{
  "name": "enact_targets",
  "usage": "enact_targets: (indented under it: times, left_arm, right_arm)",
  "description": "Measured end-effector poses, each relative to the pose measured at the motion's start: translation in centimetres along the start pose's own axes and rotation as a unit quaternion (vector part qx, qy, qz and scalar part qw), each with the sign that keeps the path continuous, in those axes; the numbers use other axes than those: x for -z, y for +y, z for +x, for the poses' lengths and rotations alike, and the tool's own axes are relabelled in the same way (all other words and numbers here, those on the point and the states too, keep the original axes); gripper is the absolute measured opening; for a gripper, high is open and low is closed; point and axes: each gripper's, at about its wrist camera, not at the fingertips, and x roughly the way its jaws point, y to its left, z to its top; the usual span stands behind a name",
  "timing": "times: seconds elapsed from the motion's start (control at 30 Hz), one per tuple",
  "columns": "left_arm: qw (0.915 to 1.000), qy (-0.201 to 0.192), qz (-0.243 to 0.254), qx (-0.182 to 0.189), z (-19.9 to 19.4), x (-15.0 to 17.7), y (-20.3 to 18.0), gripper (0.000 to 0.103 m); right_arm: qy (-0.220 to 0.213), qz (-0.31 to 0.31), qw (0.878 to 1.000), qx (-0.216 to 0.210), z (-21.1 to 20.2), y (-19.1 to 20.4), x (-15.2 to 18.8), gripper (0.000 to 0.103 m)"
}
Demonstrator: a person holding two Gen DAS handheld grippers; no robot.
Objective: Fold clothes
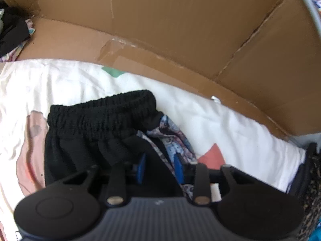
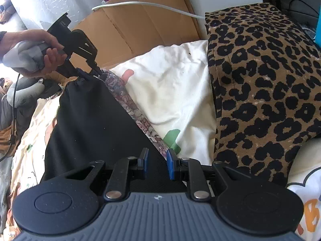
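While pointing down at the white bedding (image 1: 60,80), clamps on the black garment (image 1: 90,124) with the left gripper (image 1: 159,165): jaws set narrow, blue pads pressed on a dark fold with a strip of floral lining (image 1: 174,140) caught alongside. Just ahead of the fingers, the gathered elastic waistband, bunched up and resting on the bedding. Behind that, a flattened cardboard box (image 1: 160,30), creased and taped, standing against the far edge of the bed.

Seen from the right wrist, much the same grip: right gripper (image 2: 157,160) nearly closed, pads tight on the black cloth right at its floral edge. From there, pulled taut in a straight line up to the left gripper (image 2: 94,73), pinched at the waistband corner and raised off the bed, the rest of the cloth draped down onto the bedding on the left. Wrapped round the left gripper's handle, a hand (image 2: 46,54).

Just right of the garment, more of the pale bedding, rumpled, with a green patch near the right gripper's pad. Further right and touching that bedding, a leopard-print cushion (image 2: 260,80). Across the cardboard at the back, a white cable (image 2: 150,5).
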Motion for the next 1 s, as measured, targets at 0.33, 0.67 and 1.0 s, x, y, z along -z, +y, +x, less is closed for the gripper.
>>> enact_targets:
  times: [0.33, 0.67, 1.0]
  left_arm:
    - [0.9987, 0.003, -0.05, -0.01, 2.4, 0.0, 0.8, 0.033]
    - [0.9954, -0.005, -0.091, 0.031, 1.6, 0.8, 3.1, 0.004]
    - [0.9934, -0.026, -0.083, 0.075, -2.0, 0.3, 2.5, 0.003]
  right_arm:
    - [0.008, -0.019, 1.0, 0.003, 0.4, -0.1, 0.3, 0.02]
    - [-0.002, -0.054, 0.998, 0.016, -0.4, 0.1, 0.9, 0.027]
    - [0.025, -0.089, 0.995, 0.039, 0.8, 0.2, 1.2, 0.021]
